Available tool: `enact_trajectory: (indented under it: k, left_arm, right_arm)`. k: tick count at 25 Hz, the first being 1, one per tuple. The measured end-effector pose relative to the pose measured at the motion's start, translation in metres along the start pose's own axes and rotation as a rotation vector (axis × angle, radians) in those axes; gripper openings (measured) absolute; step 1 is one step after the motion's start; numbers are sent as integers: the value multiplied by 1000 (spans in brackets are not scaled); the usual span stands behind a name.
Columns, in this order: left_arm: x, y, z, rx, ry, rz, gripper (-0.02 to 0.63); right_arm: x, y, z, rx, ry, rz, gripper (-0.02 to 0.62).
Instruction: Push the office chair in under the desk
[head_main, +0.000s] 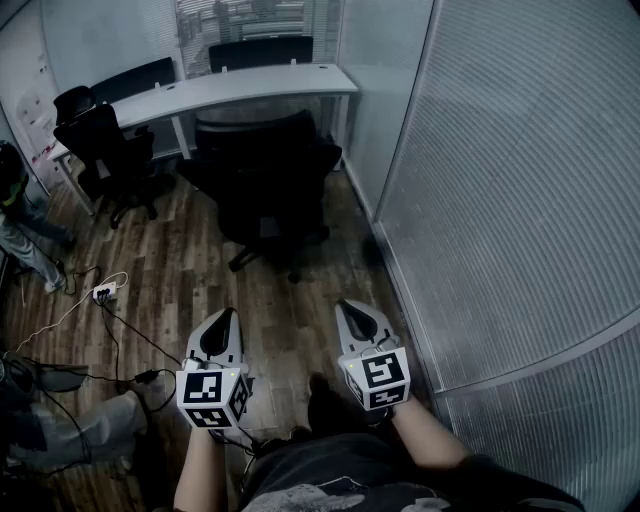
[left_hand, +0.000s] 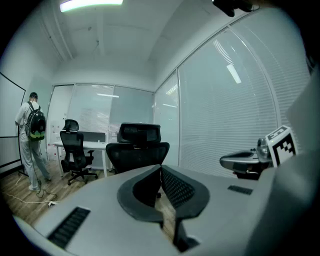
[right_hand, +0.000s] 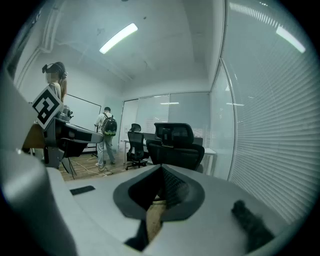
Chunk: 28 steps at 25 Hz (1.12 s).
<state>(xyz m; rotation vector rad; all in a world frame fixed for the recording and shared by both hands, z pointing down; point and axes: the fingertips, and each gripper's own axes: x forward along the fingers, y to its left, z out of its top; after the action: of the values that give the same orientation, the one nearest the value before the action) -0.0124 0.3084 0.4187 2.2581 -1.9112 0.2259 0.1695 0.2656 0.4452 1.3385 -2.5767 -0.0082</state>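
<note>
Grey-shelled, with black ribbed pads, the left gripper sits at the lower left-centre of the head view and the right gripper at the lower centre-right, both pointing up the frame. Each is clenched. In its own view the two pads meet at their tips with nothing caught between them, and only a sliver of floor shows through the gap lower down. They hover side by side over the wooden floor, touching nothing and well apart from the furniture. Ahead of them, in the upper middle of the head view, stands the black office chair, its back turned toward the grippers and its wheeled base out on the open floor. It is near the front edge of the white desk and not tucked under it. A second black chair stands at the upper left by the desk's left end, and more dark chair backs show beyond the desk's far side. A white power strip with trailing cables lies on the floor at middle left. A person stands at the left edge, seen in the left gripper view wearing a backpack. Ribbed glass wall fills the right side of the frame.
</note>
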Motion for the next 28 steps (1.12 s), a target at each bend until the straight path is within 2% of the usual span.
enact_trajectory:
  k: [12, 14, 17, 19, 25, 28]
  left_arm:
    - [7, 0, 1, -11, 8, -5, 15]
    - [4, -1, 4, -21, 6, -18, 15]
    - [-4, 2, 3, -28, 4, -13, 15]
    - [-11, 7, -1, -33, 6, 1, 15]
    - [-3, 19, -15, -48, 15, 4, 15]
    - [4, 26, -15, -38, 32, -3, 15]
  right_arm:
    - [6, -6, -1, 5, 12, 6, 21]
    - [6, -9, 3, 48, -14, -2, 22]
    - [2, -15, 11, 171, -74, -16, 23]
    - [-1, -13, 12, 198, -87, -22, 23]
    - [7, -10, 0, 102, -70, -43, 23]
    - [19, -13, -5, 102, -54, -51, 24]
